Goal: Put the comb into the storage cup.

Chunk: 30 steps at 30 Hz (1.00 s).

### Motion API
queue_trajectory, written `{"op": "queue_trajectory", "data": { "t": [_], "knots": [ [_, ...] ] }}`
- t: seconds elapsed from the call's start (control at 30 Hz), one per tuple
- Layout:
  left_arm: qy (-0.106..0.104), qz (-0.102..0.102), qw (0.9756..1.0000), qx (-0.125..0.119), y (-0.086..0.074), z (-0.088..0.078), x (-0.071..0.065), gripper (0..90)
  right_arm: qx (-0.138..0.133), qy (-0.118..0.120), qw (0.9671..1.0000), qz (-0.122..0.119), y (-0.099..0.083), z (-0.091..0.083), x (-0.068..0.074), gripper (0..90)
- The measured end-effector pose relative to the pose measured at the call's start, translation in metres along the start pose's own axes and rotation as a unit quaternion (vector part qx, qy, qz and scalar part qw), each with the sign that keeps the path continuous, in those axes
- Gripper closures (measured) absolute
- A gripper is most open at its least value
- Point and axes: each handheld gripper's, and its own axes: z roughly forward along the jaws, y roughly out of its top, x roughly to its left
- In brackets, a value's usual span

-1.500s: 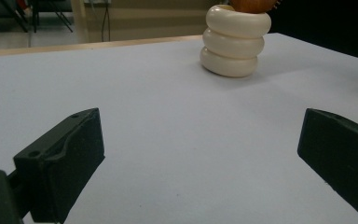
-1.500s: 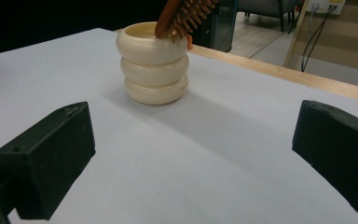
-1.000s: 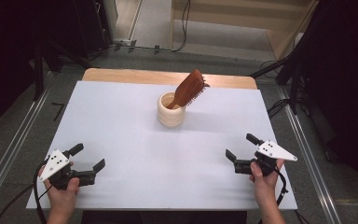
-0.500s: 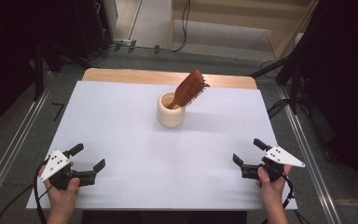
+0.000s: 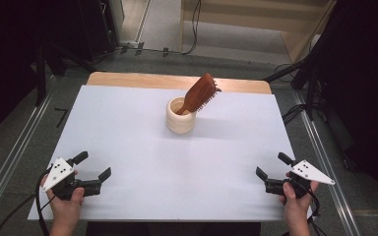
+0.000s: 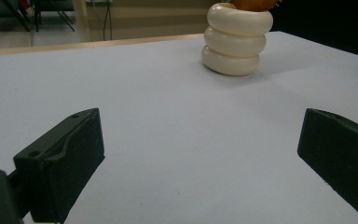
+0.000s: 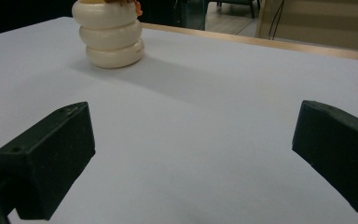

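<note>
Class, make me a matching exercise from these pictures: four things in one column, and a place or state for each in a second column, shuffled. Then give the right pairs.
Things:
1. hairbrush
2. cup
3. left gripper
4. right gripper

Places or states:
A. open, near the table's front right corner
B. cream, ribbed, standing towards the far side of the white table
C. brown, leaning out of the cup
D. open, near the table's front left corner

Pairs: 1-C, 2-B, 3-D, 4-A

Lab: railed rig (image 5: 10,162), floor cables (image 5: 195,24).
</note>
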Motion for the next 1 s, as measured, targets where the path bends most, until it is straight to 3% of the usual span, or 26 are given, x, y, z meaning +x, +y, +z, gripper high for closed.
{"op": "queue_trajectory", "data": {
  "t": [0.27, 0.53, 0.9, 1.0],
  "knots": [
    [0.0, 0.001, 1.0, 0.001, 0.0, 0.0, 0.0, 0.4, -0.004, -0.015, 0.9999, 0.008, -0.01, -0.012, -0.009, 0.0],
    [0.002, 0.004, 1.0, 0.003, 0.0, 0.001, -0.001, 0.4, 0.005, -0.017, 0.9998, -0.008, -0.016, -0.018, -0.016, 0.0],
    [0.003, 0.007, 1.0, 0.005, 0.0, 0.001, -0.002, 0.4, 0.006, -0.021, 0.9998, 0.003, -0.023, -0.029, -0.031, 0.0],
    [0.003, 0.008, 1.0, 0.005, 0.0, 0.001, -0.002, 0.4, -0.001, -0.018, 0.9997, 0.016, -0.028, -0.029, -0.036, 0.0]
  ]
}}
